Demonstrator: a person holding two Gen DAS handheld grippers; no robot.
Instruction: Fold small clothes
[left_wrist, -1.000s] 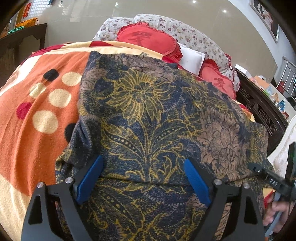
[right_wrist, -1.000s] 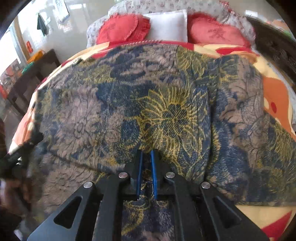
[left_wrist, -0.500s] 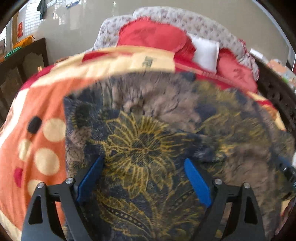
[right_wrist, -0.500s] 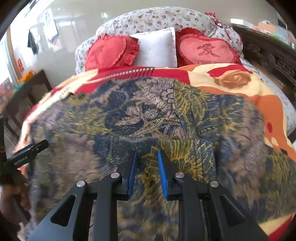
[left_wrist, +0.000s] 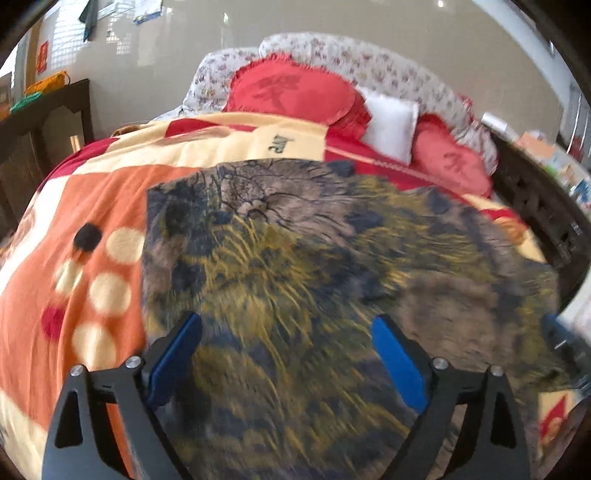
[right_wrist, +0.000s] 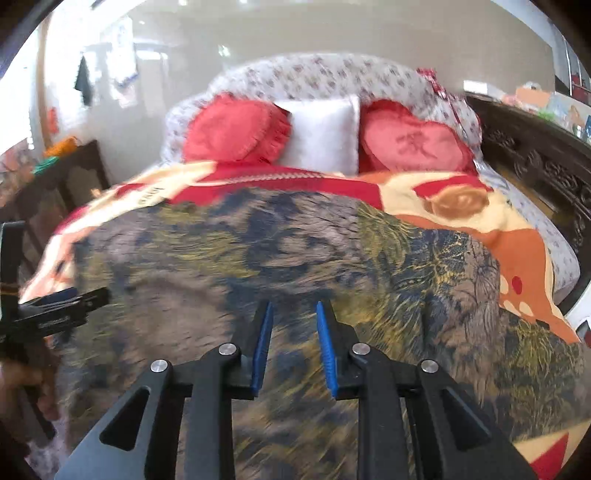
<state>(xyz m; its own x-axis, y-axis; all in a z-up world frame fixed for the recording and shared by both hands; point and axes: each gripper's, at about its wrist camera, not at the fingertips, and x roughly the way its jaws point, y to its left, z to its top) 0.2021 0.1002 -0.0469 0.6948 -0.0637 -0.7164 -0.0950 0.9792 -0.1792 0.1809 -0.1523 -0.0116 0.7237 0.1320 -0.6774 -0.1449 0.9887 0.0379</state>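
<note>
Our left tongs (left_wrist: 286, 322) stood wide apart, nothing between the blue pads but air, with the patterned garment (left_wrist: 295, 240) lying below them. Our right tongs (right_wrist: 294, 307) were narrower, yet a clear gap showed between the pads and, as far as the blur let us judge, they were not pressing on the cloth. So neither pair had a hold, and the garment lay spread across the orange blanket (left_wrist: 74, 206) on the bed, its far edge short of the red cushions (right_wrist: 236, 129). We saw the first risk right there: a bite taken too deep would catch the blanket along with the cloth, and the lift would drag both. Second, the two pairs sat well apart with different gaps, so if one caught the hem and the other missed, the fold would go skewed. And the near hem ran out of sight below us, so we could not tell whether it hung off the bed's edge, where it might slide.
</note>
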